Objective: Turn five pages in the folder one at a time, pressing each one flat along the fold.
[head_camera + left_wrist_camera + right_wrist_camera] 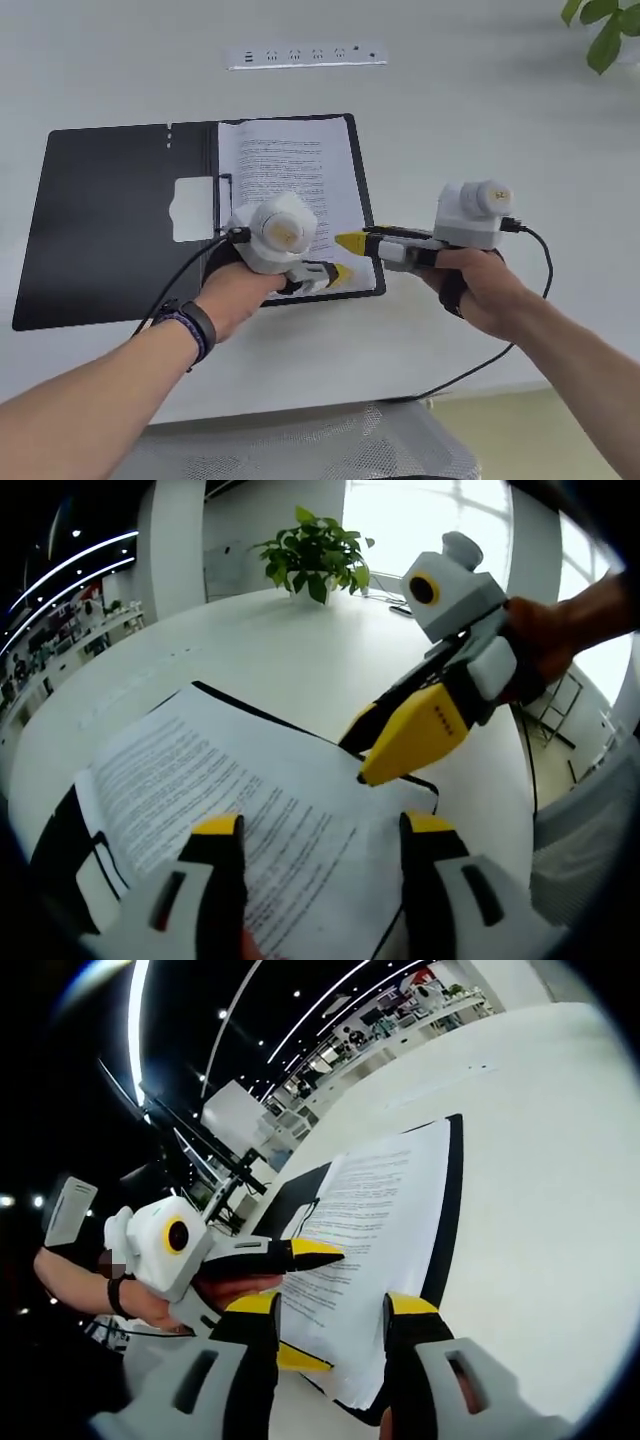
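The folder [110,220] lies open on the white table [480,130]. Its black left cover is flat and carries a small white pocket [193,208]. On its right half lies the printed page [290,165], flat, with the fold running beside the pocket. Behind the folder, near the far edge of the table, is a white power strip [305,56]. The left hand [235,295], with a dark band [195,325] on the wrist, holds the left gripper [330,275] over the lower part of the page, tips pointing to the right. In the left gripper view its two yellow tips stand wide apart with only the page under them and nothing held; I cannot tell if they touch the paper. The right hand [480,285] holds the right gripper [352,241] at the right edge of the folder, pointing left toward the other gripper. Its jaws are also apart and grip nothing. A plant [600,30] stands at the far right.
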